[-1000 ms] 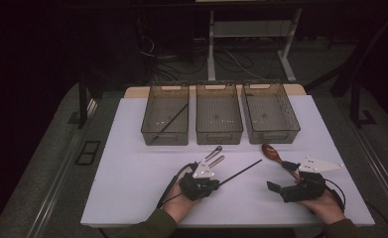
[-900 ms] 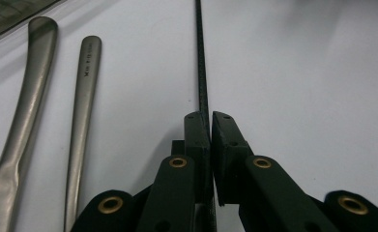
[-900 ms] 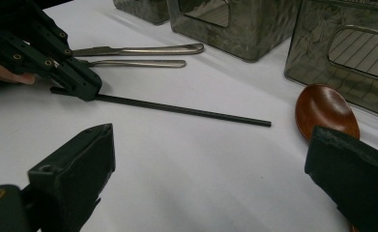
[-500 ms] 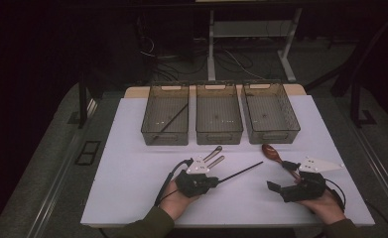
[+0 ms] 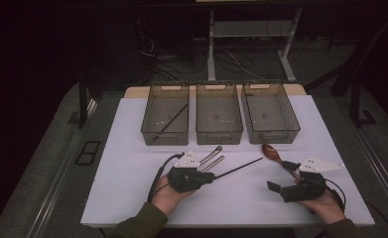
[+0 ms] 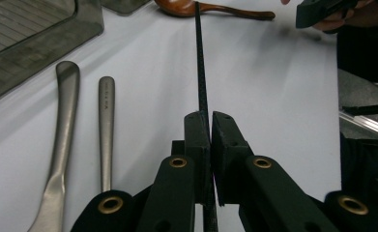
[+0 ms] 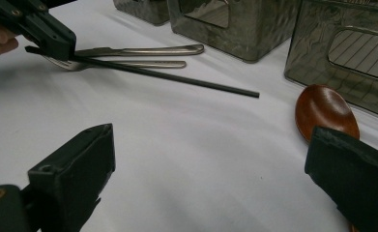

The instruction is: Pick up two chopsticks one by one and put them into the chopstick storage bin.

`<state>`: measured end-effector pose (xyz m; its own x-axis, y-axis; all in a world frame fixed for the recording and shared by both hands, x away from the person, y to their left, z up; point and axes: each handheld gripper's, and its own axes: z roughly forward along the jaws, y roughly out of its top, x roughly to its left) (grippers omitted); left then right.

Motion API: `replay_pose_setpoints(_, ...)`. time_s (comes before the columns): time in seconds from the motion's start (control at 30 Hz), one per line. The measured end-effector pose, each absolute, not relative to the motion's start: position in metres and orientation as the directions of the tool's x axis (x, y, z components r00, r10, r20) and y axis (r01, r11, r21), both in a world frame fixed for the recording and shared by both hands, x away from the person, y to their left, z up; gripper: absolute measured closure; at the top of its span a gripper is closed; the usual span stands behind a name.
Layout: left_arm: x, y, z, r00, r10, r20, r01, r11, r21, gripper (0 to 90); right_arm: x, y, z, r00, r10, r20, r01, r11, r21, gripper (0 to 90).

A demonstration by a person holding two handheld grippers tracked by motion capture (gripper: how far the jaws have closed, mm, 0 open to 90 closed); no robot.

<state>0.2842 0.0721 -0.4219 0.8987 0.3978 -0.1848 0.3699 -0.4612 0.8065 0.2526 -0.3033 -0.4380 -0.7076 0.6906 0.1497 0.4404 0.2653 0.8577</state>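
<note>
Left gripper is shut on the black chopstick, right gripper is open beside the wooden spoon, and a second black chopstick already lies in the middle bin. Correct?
Not quite. The second chopstick lies in the left bin, as the high view shows. Otherwise correct: left gripper shut on the black chopstick, right gripper open beside the wooden spoon.

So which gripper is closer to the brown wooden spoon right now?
Right. The right gripper sits open with the wooden spoon by its jaws; the left gripper, shut on the black chopstick, is farther away.
</note>
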Motion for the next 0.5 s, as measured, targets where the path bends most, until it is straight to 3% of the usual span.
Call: replay_pose_setpoints(0.5,0.293,0.098,-0.397,0.906,0.393,-0.153,0.326,-0.421,0.846,84.9,0.253,-0.303,-0.438,-0.706,0.692,0.149,0.442,0.266,0.857,3.2)
